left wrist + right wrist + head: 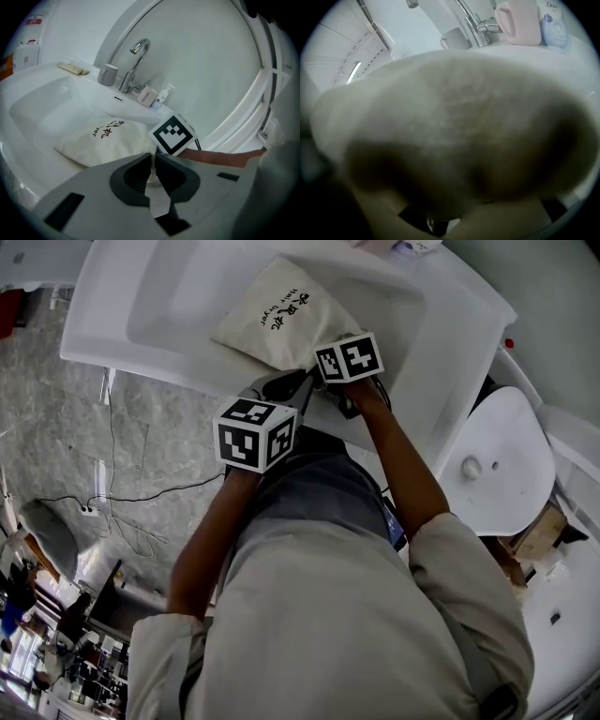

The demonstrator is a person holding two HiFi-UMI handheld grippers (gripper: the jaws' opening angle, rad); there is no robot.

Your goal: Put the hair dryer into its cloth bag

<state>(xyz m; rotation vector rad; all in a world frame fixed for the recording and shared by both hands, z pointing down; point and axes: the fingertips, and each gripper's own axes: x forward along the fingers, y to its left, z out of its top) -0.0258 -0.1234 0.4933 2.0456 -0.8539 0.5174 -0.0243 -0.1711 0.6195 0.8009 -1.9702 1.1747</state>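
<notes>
A cream cloth bag (277, 315) with printed lettering lies in the white sink basin (141, 324). My left gripper (286, 390) is at the bag's near edge. In the left gripper view its jaws (153, 164) are pinched on a strip of the bag's white cloth, with the bag (105, 138) just beyond. My right gripper (328, 381) is close beside it at the same edge, and its marker cube (172, 134) shows in the left gripper view. The bag's cloth (450, 117) fills the right gripper view, blurred, and hides those jaws. No hair dryer shows in any view.
A chrome faucet (133, 61), a grey cup (108, 74), a pink bottle (515, 21) and a white lotion bottle (553, 23) stand on the back rim of the sink. A toilet lid (497, 460) is to the right. Cables (122, 512) lie on the floor.
</notes>
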